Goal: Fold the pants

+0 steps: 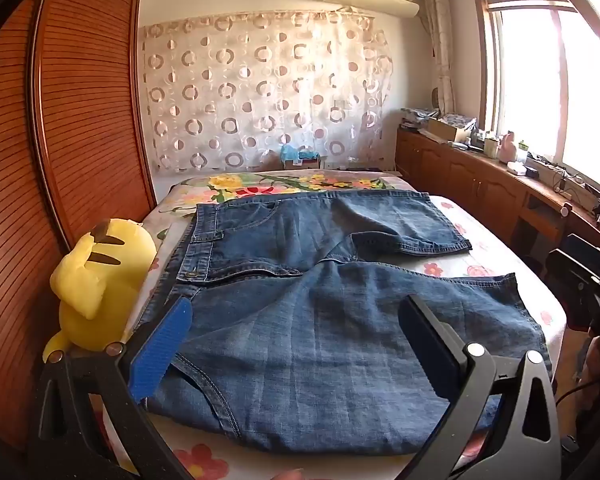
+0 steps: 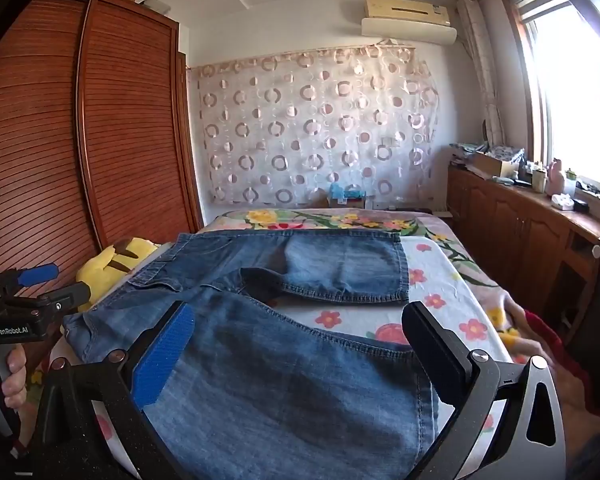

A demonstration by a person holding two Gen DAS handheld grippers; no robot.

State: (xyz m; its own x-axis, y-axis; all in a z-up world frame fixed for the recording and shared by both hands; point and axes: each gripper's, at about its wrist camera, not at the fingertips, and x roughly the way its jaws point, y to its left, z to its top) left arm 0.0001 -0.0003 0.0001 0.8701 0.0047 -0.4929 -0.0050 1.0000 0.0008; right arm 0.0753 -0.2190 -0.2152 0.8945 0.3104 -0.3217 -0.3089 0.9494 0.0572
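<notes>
Blue denim pants (image 1: pixel 320 312) lie flat on the floral-sheeted bed (image 1: pixel 460 232), legs spread apart, unfolded. Left gripper (image 1: pixel 296 340) and right gripper (image 2: pixel 300 344) hover above them, jaws wide apart, empty, likely lining up for a first grab

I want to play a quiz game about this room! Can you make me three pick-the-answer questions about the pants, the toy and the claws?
1. Where is the yellow plush toy?
A. beside the pants' waistband, by the wardrobe
B. on the window ledge
C. on top of the pants

2. What colour are the pants?
A. red
B. blue denim
C. white

3. How is the left claw?
A. shut on the pants
C. shut on the toy
B. wide open, holding nothing

Answers: 1 A, it sits at the bed's edge next to the waistband; 2 B, faded blue jeans cloth; 3 B, its fingers stand far apart above the cloth.
</notes>
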